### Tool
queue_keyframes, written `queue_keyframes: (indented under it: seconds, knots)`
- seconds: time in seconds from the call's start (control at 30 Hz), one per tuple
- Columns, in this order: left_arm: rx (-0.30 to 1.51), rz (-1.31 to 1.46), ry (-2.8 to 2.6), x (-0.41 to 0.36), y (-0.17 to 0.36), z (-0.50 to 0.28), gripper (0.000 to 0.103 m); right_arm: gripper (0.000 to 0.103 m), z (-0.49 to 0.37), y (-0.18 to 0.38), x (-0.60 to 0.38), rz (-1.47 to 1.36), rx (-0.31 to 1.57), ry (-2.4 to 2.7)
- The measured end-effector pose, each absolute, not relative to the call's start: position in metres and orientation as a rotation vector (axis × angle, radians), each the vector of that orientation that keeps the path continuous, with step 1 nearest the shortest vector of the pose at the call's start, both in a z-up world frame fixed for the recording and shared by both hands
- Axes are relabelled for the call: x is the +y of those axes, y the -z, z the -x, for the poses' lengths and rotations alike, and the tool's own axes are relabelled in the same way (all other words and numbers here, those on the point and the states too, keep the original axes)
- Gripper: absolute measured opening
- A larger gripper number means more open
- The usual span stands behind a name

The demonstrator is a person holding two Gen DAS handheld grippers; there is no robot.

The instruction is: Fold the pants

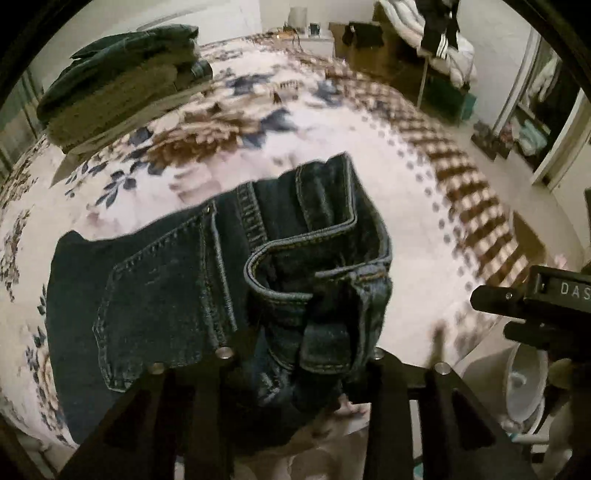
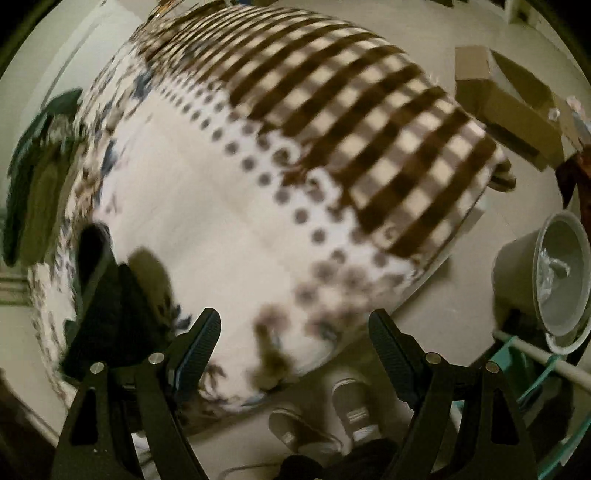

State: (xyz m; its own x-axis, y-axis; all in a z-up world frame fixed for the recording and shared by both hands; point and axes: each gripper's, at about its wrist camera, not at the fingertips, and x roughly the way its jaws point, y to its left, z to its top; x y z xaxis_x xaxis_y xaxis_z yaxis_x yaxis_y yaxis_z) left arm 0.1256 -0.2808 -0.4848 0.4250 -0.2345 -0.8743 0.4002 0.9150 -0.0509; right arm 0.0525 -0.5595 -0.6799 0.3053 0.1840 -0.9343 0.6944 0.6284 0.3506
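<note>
Dark blue jeans (image 1: 207, 295), folded into a thick bundle with a back pocket and waistband showing, hang over the patterned bed (image 1: 332, 122). My left gripper (image 1: 299, 373) is shut on the jeans; the denim fills the gap between its fingers and hides the tips. My right gripper (image 2: 295, 343) is open and empty above the bed's near corner; its body also shows at the right edge of the left wrist view (image 1: 535, 299). In the right wrist view the jeans are a dark blurred mass at lower left (image 2: 107, 295).
A stack of folded dark and olive clothes (image 1: 122, 85) lies at the bed's far left. On the floor are a white bucket (image 2: 554, 280), cardboard boxes (image 2: 509, 99), a teal rack (image 2: 532, 373) and my shoes (image 2: 351, 410). A clothes pile (image 1: 436, 33) stands beyond the bed.
</note>
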Motion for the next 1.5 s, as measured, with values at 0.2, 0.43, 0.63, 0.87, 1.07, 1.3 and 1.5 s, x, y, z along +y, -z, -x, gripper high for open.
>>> queue_keyframes:
  seconds: [0.2,0.43,0.63,0.87,1.07,1.3,1.5]
  knots:
    - [1.099,-0.164,0.420,-0.273,0.448,-0.119,0.088,0.096,-0.057,0.658,-0.581,-1.014,1.152,0.220]
    - [1.135,-0.058,0.241,-0.183,0.419,-0.125,0.089,0.100,-0.120,0.660,-0.538,-1.020,1.210,-0.087]
    - [1.259,0.062,0.031,-0.089,0.459,-0.149,0.089,0.101,-0.155,0.710,-0.501,-0.942,1.398,-0.108]
    - [1.323,0.153,-0.006,-0.051,0.498,-0.179,0.089,0.015,-0.142,0.700,-0.504,-1.020,1.314,-0.122]
    - [1.355,0.261,0.041,-0.057,0.519,-0.191,0.089,0.011,-0.131,0.650,-0.525,-0.873,1.273,-0.026]
    - [1.397,0.329,0.111,-0.063,0.556,-0.199,0.103,0.014,-0.146,0.698,-0.541,-0.792,1.392,0.075]
    - [1.392,0.336,0.118,-0.053,0.535,-0.189,0.103,0.058,-0.145,0.706,-0.549,-0.846,1.435,0.073]
